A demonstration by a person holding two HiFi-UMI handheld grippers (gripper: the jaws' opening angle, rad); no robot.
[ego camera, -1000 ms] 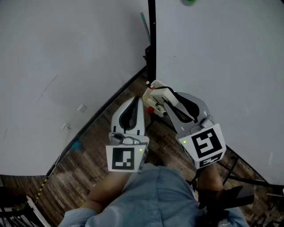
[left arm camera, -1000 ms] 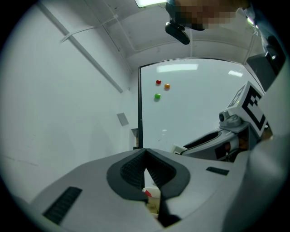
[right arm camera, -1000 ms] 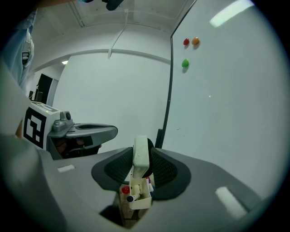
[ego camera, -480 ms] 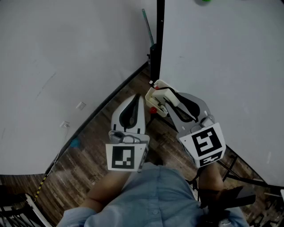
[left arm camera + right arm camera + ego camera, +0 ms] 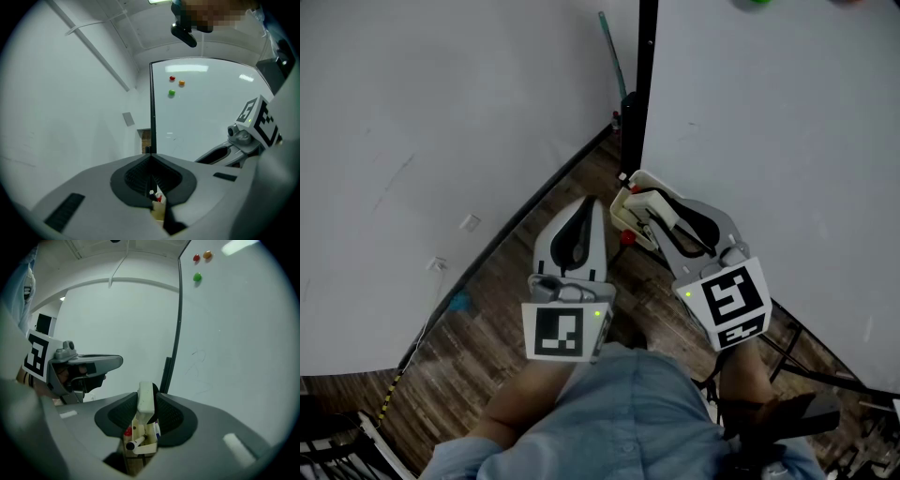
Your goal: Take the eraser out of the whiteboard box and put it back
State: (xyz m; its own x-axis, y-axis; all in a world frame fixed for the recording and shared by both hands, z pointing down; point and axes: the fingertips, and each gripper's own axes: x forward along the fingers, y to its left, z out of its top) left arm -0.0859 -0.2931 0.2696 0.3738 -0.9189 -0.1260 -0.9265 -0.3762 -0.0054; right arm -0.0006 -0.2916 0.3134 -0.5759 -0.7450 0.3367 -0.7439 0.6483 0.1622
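My right gripper is shut on a white eraser, which stands upright between its dark pads. Just below it sits the cream whiteboard box with a black-tipped marker and a red cap inside. From the head view, the eraser hangs over the box at the whiteboard's lower edge. My left gripper is to the left of the box, with its jaws shut and nothing in them. In the left gripper view the left gripper points at the board's black edge, with the box low behind its jaws.
The whiteboard fills the right side, with red, orange and green magnets high up. A white wall stands on the left above a wooden floor. The board's stand legs spread at lower right.
My right gripper has sunk a little with the eraser, closer to the box. The left gripper has drifted slightly and stays shut.
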